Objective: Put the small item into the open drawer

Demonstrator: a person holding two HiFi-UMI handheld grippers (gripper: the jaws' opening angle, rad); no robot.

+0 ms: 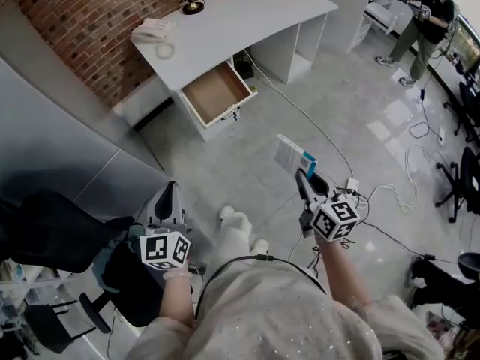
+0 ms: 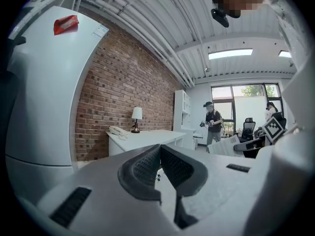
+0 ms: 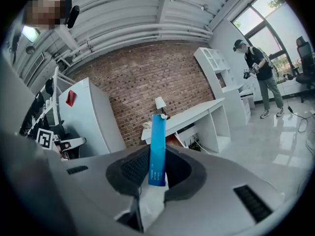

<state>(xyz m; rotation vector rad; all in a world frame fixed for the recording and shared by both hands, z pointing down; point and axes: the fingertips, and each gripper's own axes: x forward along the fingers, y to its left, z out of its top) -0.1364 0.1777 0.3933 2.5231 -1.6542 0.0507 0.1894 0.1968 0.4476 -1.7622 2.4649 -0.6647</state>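
Bright, even indoor light, ceiling light panel (image 2: 230, 54) glowing, windows (image 2: 246, 100) washed out by daylight, soft glare on pale floor (image 1: 394, 115), strong fisheye bending and dark corners, near foreground slightly soft

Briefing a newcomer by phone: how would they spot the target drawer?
Find the white desk against the brick wall. Under the end with the telephone, one drawer stands pulled out; its brown inside sets it apart from the desk's white open compartments.
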